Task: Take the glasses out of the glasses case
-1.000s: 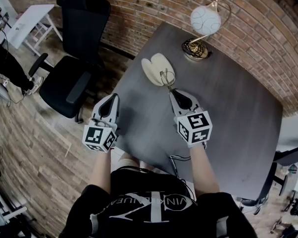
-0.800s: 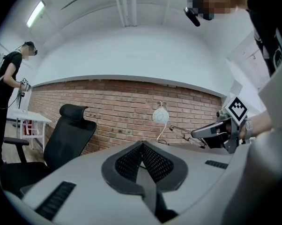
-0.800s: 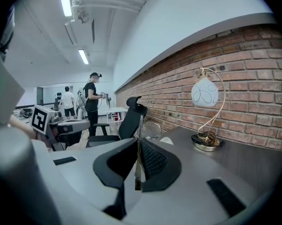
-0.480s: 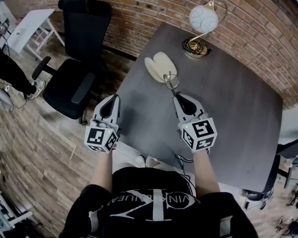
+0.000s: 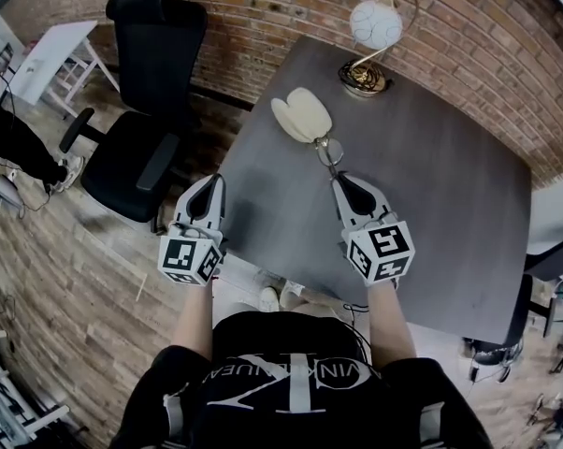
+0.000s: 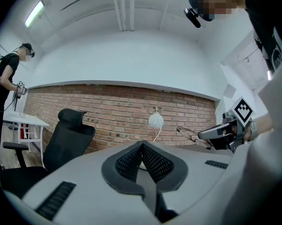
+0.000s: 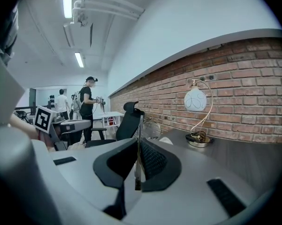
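Further withdrawn glasses; case seemingly empty

I see the lamp standing on the worktop by its far edge, close to the brick wall behind. The glasses case lies on the worktop near its left edge, nearer to me than the lamp. Just before the case, the glasses sit above the worktop in my right hand-held gripper. My left hand-held gripper is off the worktop, beyond its left edge. The chair stands further left, on the floor by the wall.
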The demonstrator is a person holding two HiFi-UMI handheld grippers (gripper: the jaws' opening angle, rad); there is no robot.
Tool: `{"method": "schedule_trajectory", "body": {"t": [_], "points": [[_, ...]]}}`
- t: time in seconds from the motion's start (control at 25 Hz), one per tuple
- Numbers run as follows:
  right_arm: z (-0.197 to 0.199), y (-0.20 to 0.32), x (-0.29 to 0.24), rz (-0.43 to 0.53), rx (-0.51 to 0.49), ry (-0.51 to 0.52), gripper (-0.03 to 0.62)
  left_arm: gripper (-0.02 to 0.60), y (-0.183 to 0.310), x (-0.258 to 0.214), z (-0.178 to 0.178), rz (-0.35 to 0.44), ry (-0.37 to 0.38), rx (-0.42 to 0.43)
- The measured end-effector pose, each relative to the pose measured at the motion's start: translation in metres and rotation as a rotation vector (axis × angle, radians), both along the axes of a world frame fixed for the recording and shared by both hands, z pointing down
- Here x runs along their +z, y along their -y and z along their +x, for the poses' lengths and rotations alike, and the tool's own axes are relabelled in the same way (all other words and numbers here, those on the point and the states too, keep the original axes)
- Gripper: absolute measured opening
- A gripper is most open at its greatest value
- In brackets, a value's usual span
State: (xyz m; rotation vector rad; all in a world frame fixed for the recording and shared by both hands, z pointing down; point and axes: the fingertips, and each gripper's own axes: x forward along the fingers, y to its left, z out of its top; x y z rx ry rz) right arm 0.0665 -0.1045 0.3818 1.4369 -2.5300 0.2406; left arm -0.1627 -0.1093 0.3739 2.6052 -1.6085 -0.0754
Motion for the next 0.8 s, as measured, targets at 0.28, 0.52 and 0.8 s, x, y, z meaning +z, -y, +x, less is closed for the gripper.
{"method": "schedule_trajectory", "body": {"t": [0.28,0.52,0.8], "points": [[0.008,-0.017,-0.005,0.009,0.026,0.007,0.035,0.015,-0.011,-0.004,0.002,0.007,-0.008,0.009],[0.011,-0.032,-0.009,0.027,0.043,0.013,0.035,0.015,-0.022,-0.005,0.002,0.016,-0.009,0.022],[0.009,-0.050,-0.011,0.033,0.064,0.014,0.035,0.015,-0.033,-0.004,-0.004,0.016,-0.014,0.026]]}}
